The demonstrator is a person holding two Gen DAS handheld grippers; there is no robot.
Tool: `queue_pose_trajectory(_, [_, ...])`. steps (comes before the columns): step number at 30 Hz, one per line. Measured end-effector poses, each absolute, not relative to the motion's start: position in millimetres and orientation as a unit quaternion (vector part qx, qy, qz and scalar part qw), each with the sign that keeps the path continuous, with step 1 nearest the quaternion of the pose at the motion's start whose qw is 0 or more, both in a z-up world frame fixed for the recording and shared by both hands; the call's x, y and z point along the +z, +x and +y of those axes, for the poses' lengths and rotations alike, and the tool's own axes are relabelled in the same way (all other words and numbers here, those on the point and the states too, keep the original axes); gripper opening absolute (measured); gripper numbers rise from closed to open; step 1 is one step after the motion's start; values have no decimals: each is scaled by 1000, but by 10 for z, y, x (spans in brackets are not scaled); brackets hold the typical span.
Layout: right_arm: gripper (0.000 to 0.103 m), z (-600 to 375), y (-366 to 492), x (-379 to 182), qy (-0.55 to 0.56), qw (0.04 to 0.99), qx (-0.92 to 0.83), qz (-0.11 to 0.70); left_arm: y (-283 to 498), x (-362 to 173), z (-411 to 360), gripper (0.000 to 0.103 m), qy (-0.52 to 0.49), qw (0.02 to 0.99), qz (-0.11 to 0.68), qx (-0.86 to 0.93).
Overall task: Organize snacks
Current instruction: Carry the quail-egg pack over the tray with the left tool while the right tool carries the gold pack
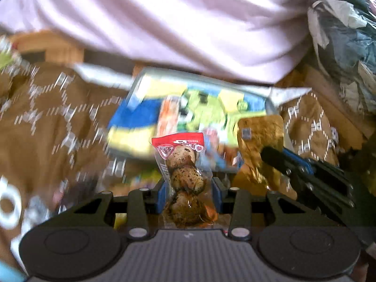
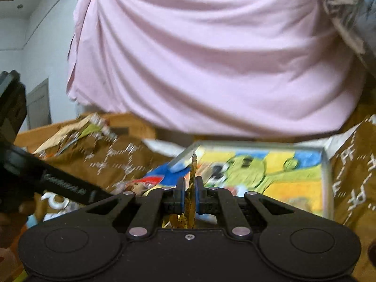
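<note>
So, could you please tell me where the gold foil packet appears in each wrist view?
Left wrist view: the gold foil packet stands right of centre, pinched by the right tongs.
Right wrist view: gold foil packet edge-on at centre, between the pads.
Shared landmark: the cartoon-printed tray behind.

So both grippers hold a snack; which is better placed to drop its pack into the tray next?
Probably the right gripper: its gold pack sits just before the colourful tray. The left gripper, with the egg pack, looks farther back.
</note>
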State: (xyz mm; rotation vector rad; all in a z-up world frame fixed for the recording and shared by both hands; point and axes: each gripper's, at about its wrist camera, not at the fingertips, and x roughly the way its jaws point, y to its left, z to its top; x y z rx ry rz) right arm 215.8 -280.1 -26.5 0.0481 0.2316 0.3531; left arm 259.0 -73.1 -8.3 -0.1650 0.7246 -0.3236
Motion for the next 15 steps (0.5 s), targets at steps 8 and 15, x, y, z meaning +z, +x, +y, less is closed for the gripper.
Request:
queue_pose_trajectory(8, [8,-3230,2657,-330,83,984,118,107,3295,13,-1210,44,-78,938,301,-154])
queue_pose_trajectory(15, [8,-3473,2880,-491,121,982,86,120,3707,-182,-1519,44,-84,939,301,-141])
